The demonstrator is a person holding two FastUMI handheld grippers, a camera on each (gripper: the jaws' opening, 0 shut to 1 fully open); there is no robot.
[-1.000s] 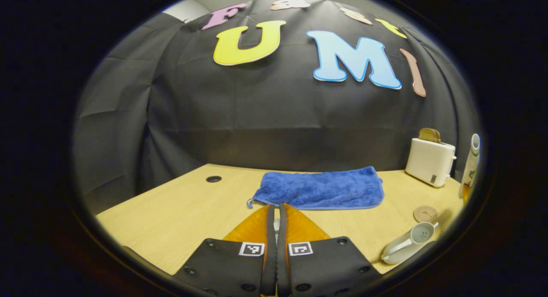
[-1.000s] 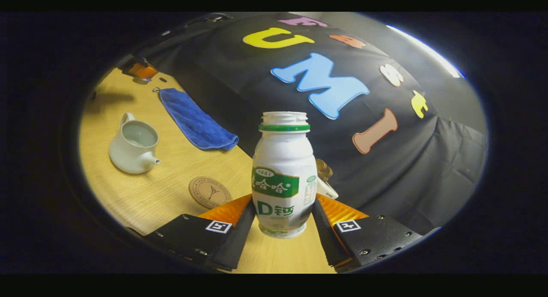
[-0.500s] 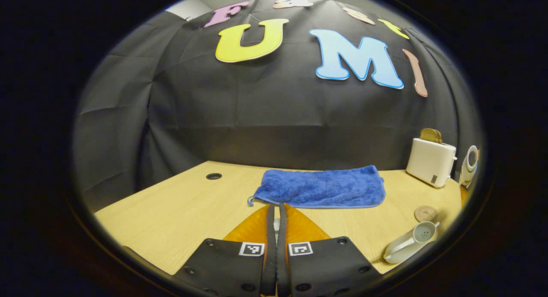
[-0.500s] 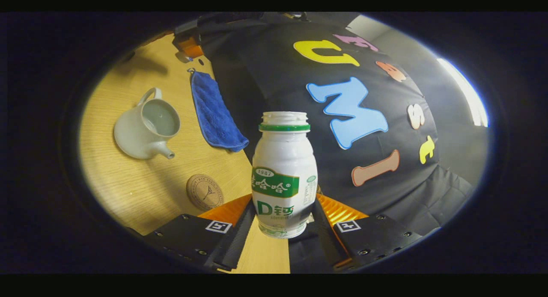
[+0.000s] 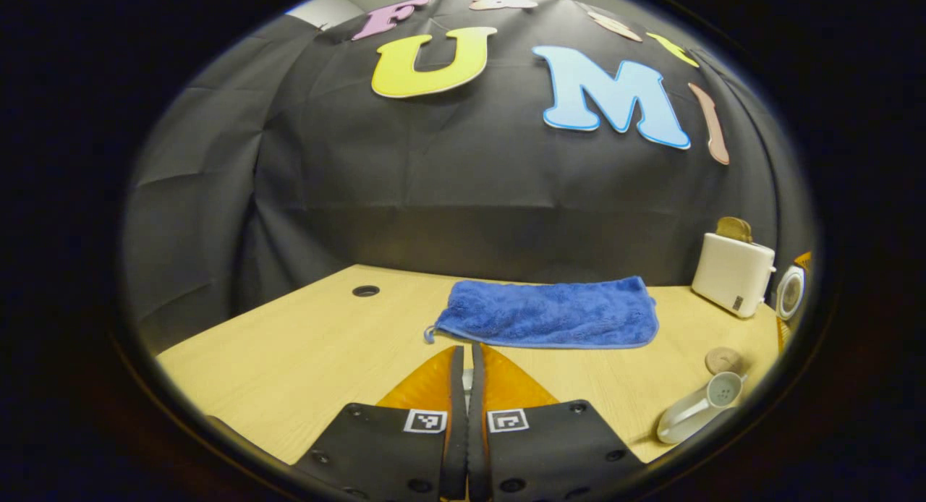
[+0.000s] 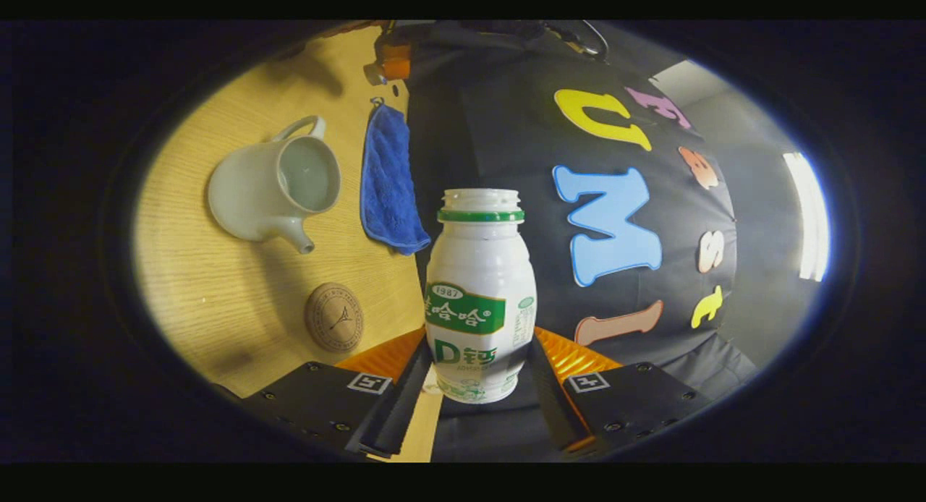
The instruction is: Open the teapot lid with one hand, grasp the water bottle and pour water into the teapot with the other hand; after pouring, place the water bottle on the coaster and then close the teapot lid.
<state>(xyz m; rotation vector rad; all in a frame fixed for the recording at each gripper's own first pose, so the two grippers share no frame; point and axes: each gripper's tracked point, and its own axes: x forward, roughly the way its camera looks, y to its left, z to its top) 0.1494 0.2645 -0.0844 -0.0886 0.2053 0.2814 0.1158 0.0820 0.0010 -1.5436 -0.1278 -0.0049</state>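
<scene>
My right gripper point(image 6: 479, 346) is shut on the white water bottle point(image 6: 479, 299), whose mouth has no cap. It holds the bottle lifted off the table and tipped over sideways. The white teapot point(image 6: 268, 191) stands lidless to the upper left of the bottle, and the round coaster point(image 6: 334, 317) lies nearer to me. My left gripper point(image 5: 468, 361) is shut, with a pale sliver of the teapot lid point(image 5: 469, 377) between its fingers, held above the table. From that side the teapot point(image 5: 694, 415), the coaster point(image 5: 723, 359) and the bottle point(image 5: 790, 292) sit at the far right edge.
A blue towel point(image 5: 550, 312) lies at the back of the wooden table point(image 5: 304, 357), beyond the teapot. A white toaster point(image 5: 732, 274) with toast in it stands at the back right. A cable hole point(image 5: 365, 291) is at the back left.
The right gripper has rolled further over with the bottle, and the teapot has drawn nearer in its view. The left gripper has barely moved, still holding the lid aloft.
</scene>
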